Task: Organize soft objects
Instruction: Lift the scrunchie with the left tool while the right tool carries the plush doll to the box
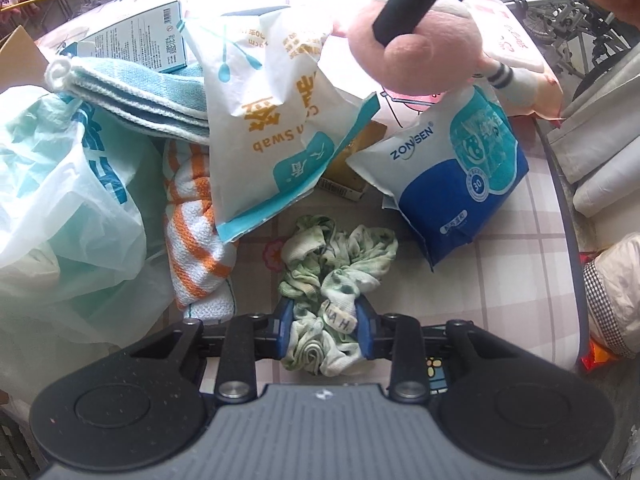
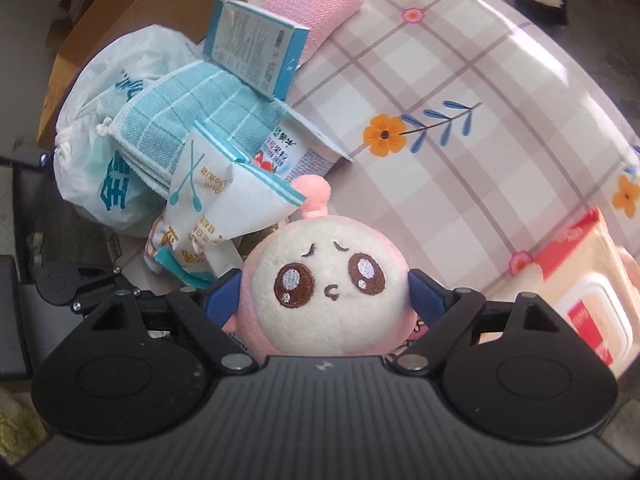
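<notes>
Nearest, left gripper (image 1: 325,330) pinched crumpled green-and-white tie-dye cloth (image 1: 338,270), bunch trailing forward from jaws over checked floral tablecloth (image 1: 516,258). Right gripper (image 2: 325,294), jaws wide, clasped round pink-and-cream plush doll (image 2: 330,284) sideways, above the packets.

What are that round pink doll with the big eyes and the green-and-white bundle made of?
The pink plush doll looks like short fleecy fabric over soft stuffing, its eyes embroidered with glossy thread. The green-and-white cloth looks like thin, matte knitted cotton, wrinkled and rib-textured, possibly socks; the exact fibre is unclear.
</notes>
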{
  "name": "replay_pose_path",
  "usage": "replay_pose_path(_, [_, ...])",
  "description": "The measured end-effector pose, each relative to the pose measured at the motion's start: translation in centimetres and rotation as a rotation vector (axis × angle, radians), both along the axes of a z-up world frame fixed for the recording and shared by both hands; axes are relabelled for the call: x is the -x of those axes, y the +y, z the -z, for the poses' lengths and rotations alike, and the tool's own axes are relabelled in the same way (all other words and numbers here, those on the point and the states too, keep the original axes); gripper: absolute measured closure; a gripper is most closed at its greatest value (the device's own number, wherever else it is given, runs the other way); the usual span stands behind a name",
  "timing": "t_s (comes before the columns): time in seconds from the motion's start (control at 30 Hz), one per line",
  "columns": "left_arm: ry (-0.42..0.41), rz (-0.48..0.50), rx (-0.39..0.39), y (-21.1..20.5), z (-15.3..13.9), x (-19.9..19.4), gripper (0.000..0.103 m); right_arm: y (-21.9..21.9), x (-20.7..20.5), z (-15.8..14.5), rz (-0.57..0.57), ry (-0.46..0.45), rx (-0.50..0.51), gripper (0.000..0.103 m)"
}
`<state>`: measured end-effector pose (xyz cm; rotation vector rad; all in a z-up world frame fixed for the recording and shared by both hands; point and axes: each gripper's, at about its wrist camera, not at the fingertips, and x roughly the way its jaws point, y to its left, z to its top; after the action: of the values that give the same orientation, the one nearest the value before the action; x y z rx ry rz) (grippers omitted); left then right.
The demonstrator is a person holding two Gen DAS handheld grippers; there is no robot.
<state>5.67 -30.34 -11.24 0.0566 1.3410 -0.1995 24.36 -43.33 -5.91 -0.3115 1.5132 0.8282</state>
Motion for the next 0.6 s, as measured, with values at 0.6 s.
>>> replay_pose_path(0.6, [-0.120, 0.091, 0.031, -1.0, -9.8, -0.5, 0.072, -7.3, 7.1, -4.5, 0.523, -0.133, -0.113, 0.016])
